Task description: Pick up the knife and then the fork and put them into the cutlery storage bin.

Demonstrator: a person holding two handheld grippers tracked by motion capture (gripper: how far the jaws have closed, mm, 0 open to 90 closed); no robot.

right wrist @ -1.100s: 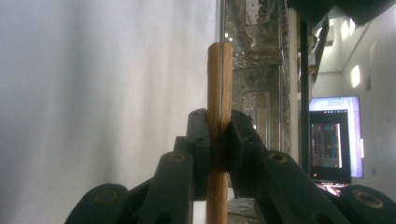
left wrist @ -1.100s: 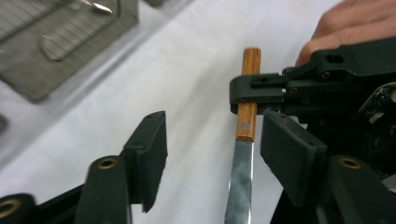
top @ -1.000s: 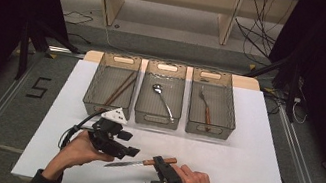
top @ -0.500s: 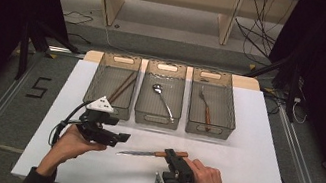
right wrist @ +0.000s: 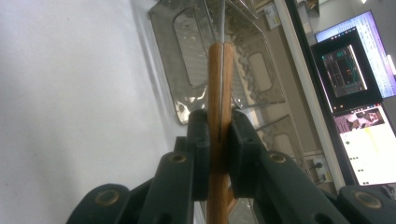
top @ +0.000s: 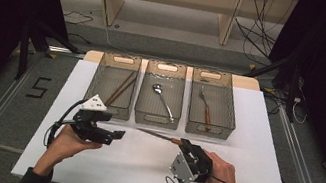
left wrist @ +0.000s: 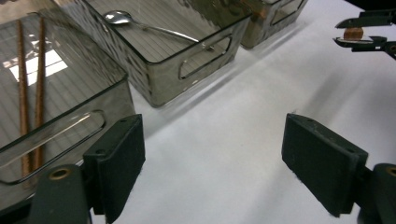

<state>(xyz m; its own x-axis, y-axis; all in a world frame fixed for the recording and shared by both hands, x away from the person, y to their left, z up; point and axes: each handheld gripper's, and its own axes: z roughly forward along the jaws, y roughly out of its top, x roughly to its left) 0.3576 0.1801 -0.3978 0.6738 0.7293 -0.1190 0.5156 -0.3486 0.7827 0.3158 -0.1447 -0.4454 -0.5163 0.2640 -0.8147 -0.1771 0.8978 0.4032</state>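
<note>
A knife with a wooden handle (top: 176,141) (right wrist: 219,84) is lifted off the white table, its blade pointing left just in front of the middle bin (top: 156,120). My right gripper (top: 185,145) (right wrist: 218,126) is shut on the handle. My left gripper (top: 117,135) (left wrist: 215,168) hovers left of the blade tip in front of the left bin (top: 106,110). Its jaws have just been opening and now stand wide with nothing between them. The left gripper view catches the right gripper (left wrist: 366,33) farther off with the handle end in it.
Three clear bins stand in a row at the back of the white table (top: 254,138). The left one holds chopsticks (top: 121,88) (left wrist: 30,93), the middle one a spoon (top: 162,99) (left wrist: 140,23), and the right bin (top: 209,129) a fork (top: 205,104).
My right gripper has lifted the knife and carried it right and toward the bins. My left gripper has drawn back to the left, away from the blade.
</note>
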